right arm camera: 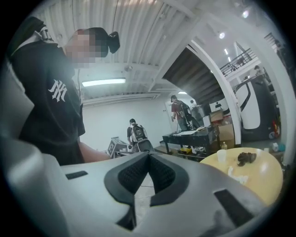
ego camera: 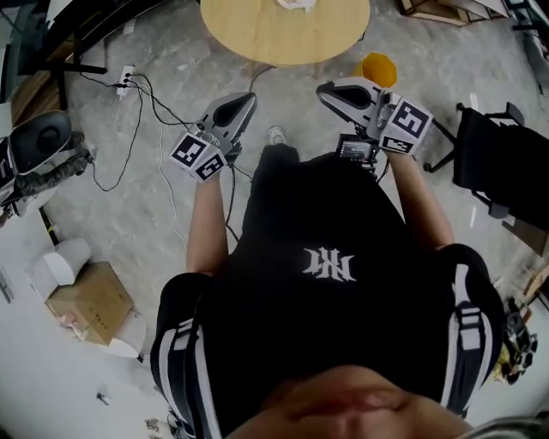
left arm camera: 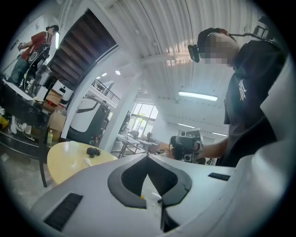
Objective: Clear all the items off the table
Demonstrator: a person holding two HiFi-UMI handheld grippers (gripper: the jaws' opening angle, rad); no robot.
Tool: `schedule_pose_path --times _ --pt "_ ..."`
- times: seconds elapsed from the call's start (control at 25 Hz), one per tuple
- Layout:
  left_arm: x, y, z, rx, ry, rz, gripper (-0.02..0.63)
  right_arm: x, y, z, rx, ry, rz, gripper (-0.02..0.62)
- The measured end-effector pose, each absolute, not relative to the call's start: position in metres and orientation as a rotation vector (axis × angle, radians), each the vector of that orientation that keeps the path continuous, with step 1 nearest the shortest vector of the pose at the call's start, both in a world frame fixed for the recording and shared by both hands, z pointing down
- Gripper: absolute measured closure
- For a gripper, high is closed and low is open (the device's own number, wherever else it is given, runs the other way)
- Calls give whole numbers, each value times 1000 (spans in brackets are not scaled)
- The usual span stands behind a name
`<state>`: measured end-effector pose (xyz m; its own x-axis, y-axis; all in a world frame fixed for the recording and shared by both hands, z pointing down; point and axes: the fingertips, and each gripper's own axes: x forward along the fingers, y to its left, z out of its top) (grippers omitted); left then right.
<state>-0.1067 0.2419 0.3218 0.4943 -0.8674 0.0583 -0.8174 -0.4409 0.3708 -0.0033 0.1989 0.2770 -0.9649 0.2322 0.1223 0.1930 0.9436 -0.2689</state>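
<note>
The round pale wooden table [ego camera: 283,39] stands ahead of me on the grey floor, with a white crumpled item [ego camera: 296,4] at its far edge. In the right gripper view the table [right arm camera: 263,178] carries a dark lump [right arm camera: 246,158], a small white cup [right arm camera: 222,156] and crumpled white paper [right arm camera: 238,176]. The left gripper view shows the same table [left arm camera: 64,162] and dark lump [left arm camera: 93,152]. My left gripper [ego camera: 244,101] and right gripper [ego camera: 324,88] are held side by side short of the table. Both are shut and hold nothing.
An orange object [ego camera: 378,69] lies on the floor by the table's right side. A black chair [ego camera: 502,163] stands at the right. A power strip with cables [ego camera: 126,81] and a cardboard box [ego camera: 90,300] are at the left. People [right arm camera: 135,134] work at a bench behind.
</note>
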Motion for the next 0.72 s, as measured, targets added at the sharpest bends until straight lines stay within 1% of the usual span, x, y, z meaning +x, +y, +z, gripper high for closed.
schedule_pose_path --times 0.2,0.48,0.72 --pt "-138 223 329 2374 -1387 -252 594 -27 165 273 -231 -2914 346 594" --pt "-173 189 324 2358 -1464 -325 594 -58 122 272 -242 -2900 290 594" --pt "-187 141 319 2360 -1502 -279 594 -87 76 262 -338 -2970 281 594"
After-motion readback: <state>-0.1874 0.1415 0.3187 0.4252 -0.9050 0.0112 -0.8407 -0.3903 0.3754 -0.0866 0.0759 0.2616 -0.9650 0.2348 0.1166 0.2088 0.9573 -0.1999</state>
